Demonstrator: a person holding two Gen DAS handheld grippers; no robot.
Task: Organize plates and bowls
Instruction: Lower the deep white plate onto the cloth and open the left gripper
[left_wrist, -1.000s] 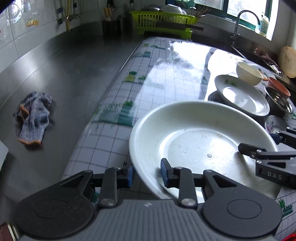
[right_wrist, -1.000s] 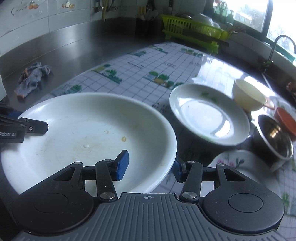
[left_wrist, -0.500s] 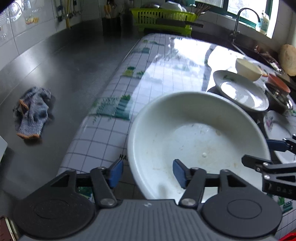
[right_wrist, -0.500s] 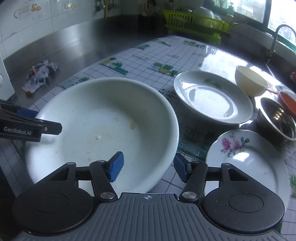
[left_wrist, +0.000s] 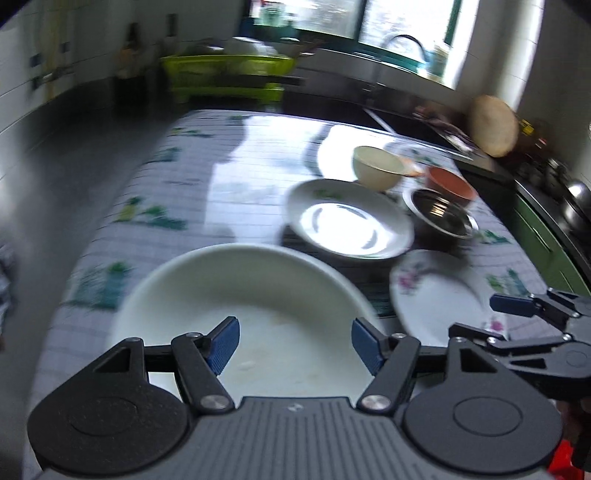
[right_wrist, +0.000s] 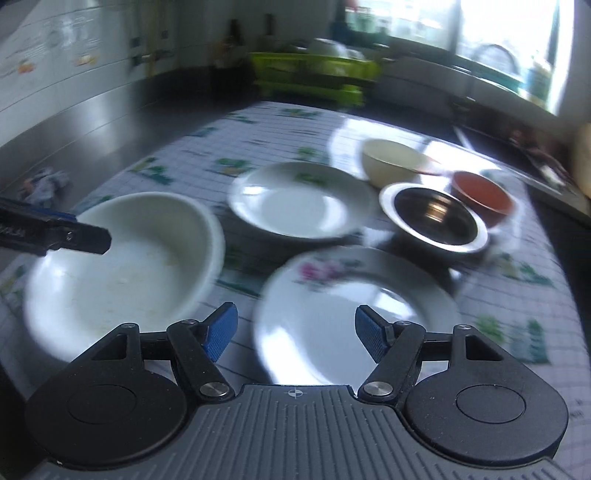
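Note:
A large white deep plate (left_wrist: 258, 295) (right_wrist: 122, 258) rests on the checked tablecloth. My left gripper (left_wrist: 295, 347) is open above its near edge, touching nothing. My right gripper (right_wrist: 295, 332) is open over the near rim of a flowered plate (right_wrist: 354, 295) (left_wrist: 436, 291). Behind lie a white plate (right_wrist: 295, 199) (left_wrist: 351, 221), a cream bowl (right_wrist: 391, 160) (left_wrist: 376, 168), a steel bowl (right_wrist: 434, 218) (left_wrist: 439, 212) and an orange bowl (right_wrist: 484, 192) (left_wrist: 448, 184). Both views are motion-blurred.
A green dish rack (left_wrist: 225, 74) (right_wrist: 314, 74) stands at the back of the counter. A sink with a tap (left_wrist: 402, 44) is at the back right. A grey rag (right_wrist: 44, 181) lies on the dark steel counter (left_wrist: 55, 166) at the left.
Both grippers let go of the large white plate's rim, opened wide and pulled back and up. The plate now rests on the cloth. Both views swung to the right.

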